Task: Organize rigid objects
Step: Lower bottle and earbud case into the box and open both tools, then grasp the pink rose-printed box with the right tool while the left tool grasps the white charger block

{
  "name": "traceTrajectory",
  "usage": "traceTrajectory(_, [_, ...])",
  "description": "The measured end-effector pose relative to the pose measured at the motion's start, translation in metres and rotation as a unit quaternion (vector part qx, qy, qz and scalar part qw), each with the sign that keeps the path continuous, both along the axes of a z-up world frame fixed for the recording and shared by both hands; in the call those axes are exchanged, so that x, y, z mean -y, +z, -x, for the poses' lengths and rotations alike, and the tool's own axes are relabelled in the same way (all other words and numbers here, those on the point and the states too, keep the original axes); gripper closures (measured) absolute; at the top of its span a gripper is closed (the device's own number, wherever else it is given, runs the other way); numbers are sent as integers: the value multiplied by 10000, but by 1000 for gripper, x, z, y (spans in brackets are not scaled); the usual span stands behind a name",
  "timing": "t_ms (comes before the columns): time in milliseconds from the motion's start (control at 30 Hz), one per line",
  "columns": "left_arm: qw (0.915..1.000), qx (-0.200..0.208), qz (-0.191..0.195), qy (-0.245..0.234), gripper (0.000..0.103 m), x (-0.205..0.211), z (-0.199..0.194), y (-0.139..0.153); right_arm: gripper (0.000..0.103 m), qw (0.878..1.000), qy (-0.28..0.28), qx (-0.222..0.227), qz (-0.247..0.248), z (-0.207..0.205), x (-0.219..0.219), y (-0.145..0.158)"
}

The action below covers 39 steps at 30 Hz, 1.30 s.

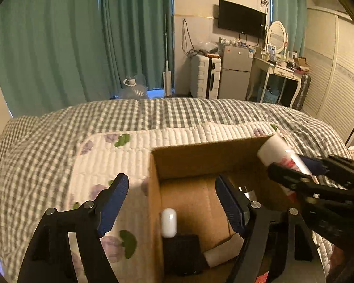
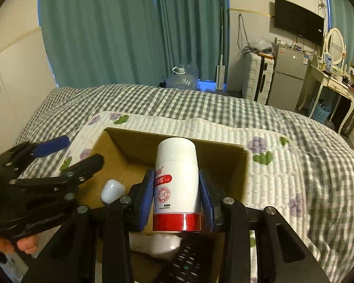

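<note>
An open cardboard box (image 1: 200, 158) (image 2: 224, 151) sits on the bed. My right gripper (image 2: 177, 193) is shut on a white bottle with a red label (image 2: 177, 179) and holds it over the box; the bottle (image 1: 278, 151) also shows at the right of the left wrist view. My left gripper (image 1: 172, 195) is open and empty, with its jaws straddling the box's left wall; it also shows in the right wrist view (image 2: 66, 153). Inside the box lie a white capsule-shaped case (image 1: 169, 222) (image 2: 112, 190), a black remote (image 2: 186, 264), a black item (image 1: 181, 252) and a white tube (image 1: 224, 247).
The box rests on a white quilted mat with purple flowers (image 1: 120, 155) over a grey checked bedspread (image 1: 200, 110). Green curtains (image 1: 82, 35), a white suitcase (image 1: 205, 75), a small fridge (image 1: 236, 73) and a dressing table (image 1: 278, 70) stand beyond the bed.
</note>
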<state>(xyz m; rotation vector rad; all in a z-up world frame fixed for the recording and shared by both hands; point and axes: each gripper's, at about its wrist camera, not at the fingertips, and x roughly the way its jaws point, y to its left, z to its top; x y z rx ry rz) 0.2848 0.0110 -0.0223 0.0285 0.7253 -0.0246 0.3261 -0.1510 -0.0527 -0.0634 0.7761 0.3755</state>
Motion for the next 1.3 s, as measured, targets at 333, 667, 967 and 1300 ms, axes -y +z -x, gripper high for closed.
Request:
traceTrajectory(333, [9999,64,105,56,25,-38,15,-8,47,9995,-30,-290,77,-25,-35,-20])
traceTrajectory(667, [9989,402,-30,242,10,-44,78,22,38,9989,-292,245,282,53,-6,46])
traceTrajectory(967, [9981,528,92,307,3,-30,158,48,15,9970,-489,432,410,151,30,73])
traceTrajectory(1300, [9985,142,-95,524,3,-21,187,-30,10,9942,-628,-526,695,169,39,-56])
